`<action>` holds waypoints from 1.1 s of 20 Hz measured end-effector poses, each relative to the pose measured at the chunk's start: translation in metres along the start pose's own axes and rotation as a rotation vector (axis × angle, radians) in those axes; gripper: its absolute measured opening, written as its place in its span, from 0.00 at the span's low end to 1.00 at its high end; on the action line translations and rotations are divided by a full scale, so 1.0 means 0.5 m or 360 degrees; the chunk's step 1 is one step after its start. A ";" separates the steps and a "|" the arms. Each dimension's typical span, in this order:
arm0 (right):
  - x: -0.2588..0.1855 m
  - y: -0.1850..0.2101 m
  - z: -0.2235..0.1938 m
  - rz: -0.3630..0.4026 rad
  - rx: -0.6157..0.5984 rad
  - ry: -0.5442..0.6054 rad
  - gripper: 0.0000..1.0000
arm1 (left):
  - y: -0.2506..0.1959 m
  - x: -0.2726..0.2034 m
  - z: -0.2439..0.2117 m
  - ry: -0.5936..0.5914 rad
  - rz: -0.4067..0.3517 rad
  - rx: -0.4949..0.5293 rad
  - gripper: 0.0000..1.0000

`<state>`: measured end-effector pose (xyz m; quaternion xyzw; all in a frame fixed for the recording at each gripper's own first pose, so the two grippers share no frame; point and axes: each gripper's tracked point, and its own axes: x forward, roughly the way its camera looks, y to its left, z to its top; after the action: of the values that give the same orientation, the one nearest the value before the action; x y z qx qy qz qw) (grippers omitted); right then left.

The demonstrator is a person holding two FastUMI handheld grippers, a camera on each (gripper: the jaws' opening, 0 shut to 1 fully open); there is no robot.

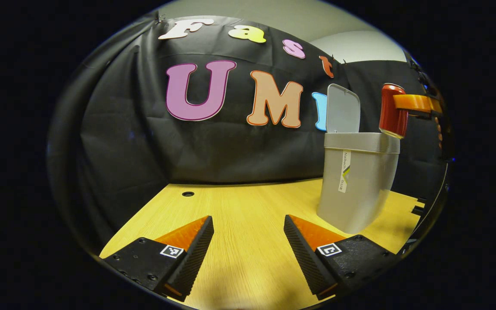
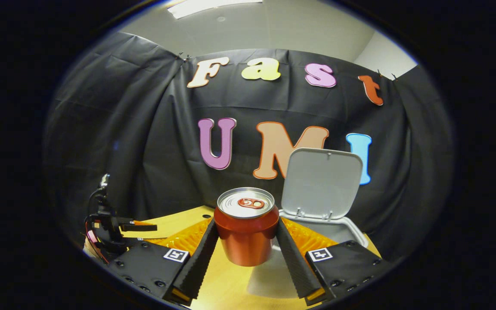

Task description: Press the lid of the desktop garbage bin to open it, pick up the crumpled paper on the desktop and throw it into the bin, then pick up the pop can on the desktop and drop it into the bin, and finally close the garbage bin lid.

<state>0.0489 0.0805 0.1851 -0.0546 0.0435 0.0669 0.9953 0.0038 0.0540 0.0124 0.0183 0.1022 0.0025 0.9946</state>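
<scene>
Right gripper view: the right gripper point(image 2: 246, 247) pinches the pop can point(image 2: 246, 232) upright, one finger pressed on each side of the body just under the shoulder. The can hangs clear of the desktop point(image 2: 230, 280), beside the near rim of the garbage bin point(image 2: 347, 234), whose lid point(image 2: 322, 183) stands open behind it.

Handling, as a judgement: thin metal, likely empty and light, with a smooth, slippery wall. It would dent under a hard squeeze and slide under a weak one. A mid-body grip across the widest part, as held now, suits it best.

Left gripper view: the left gripper point(image 1: 248, 241) is spread wide with nothing between its fingers, low over the desktop.

What differs between views:
- Left gripper view gives the side profile: the can tilted slightly at the bin's right rim, its base about level with the rim, not yet over the middle of the opening.
- Right gripper view gives the can's top and the finger contact, plus the inner face of the lid.
- Crumpled paper: whether it lies inside the bin, cannot tell.
</scene>
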 end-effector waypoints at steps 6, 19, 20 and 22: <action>0.038 -0.124 0.040 -0.0185 -0.0023 0.0008 0.85 | 0.008 -0.002 0.000 0.0000 0.0012 -0.0004 0.96; 0.109 -0.273 -0.081 -0.0366 0.0129 0.0221 0.86 | -0.010 -0.003 0.010 -0.0028 -0.0030 -0.0001 0.96; 0.109 -0.274 -0.082 -0.0363 0.0131 0.0224 0.87 | -0.009 -0.002 0.009 -0.0029 -0.0029 0.0000 0.96; 0.108 -0.277 -0.080 -0.0364 0.0125 0.0226 0.89 | -0.010 -0.003 0.008 -0.0025 -0.0034 -0.0003 0.96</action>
<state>0.1179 -0.0538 0.1545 -0.0248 0.1099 -0.0528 0.9922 0.0034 0.0487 0.0167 0.0164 0.0946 -0.0080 0.9954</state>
